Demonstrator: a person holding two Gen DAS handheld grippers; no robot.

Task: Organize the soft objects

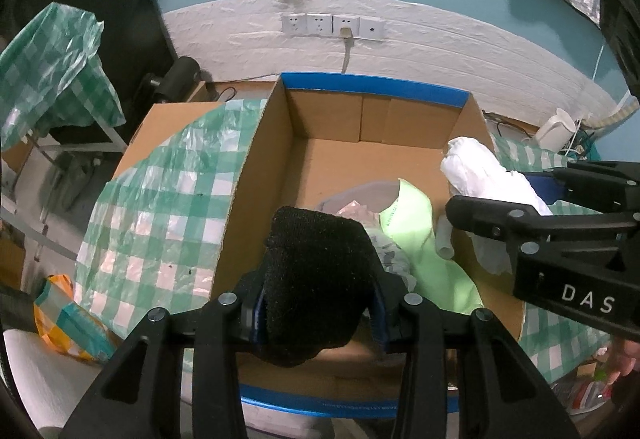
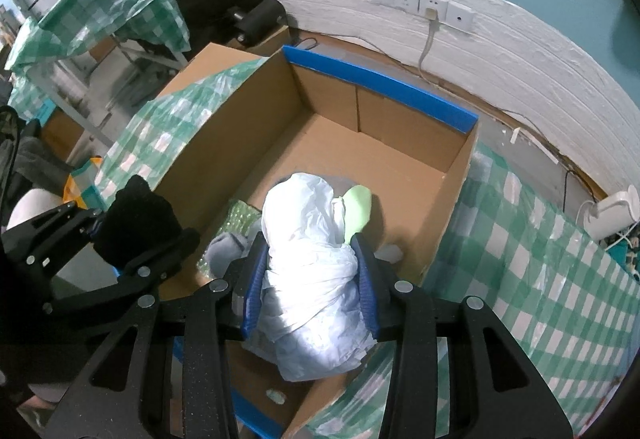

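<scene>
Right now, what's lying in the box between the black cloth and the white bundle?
A light green cloth, down in the box between the black cloth and white bundle; the left wrist view shows it best.

- black knitted cloth: bunched and fuzzy, pinched in the left hand-held gripper above the near end of the cardboard box.
- white crumpled cloth: clamped in the right hand-held gripper over the box.
- lime-green garment: lying loose inside the box.
</scene>
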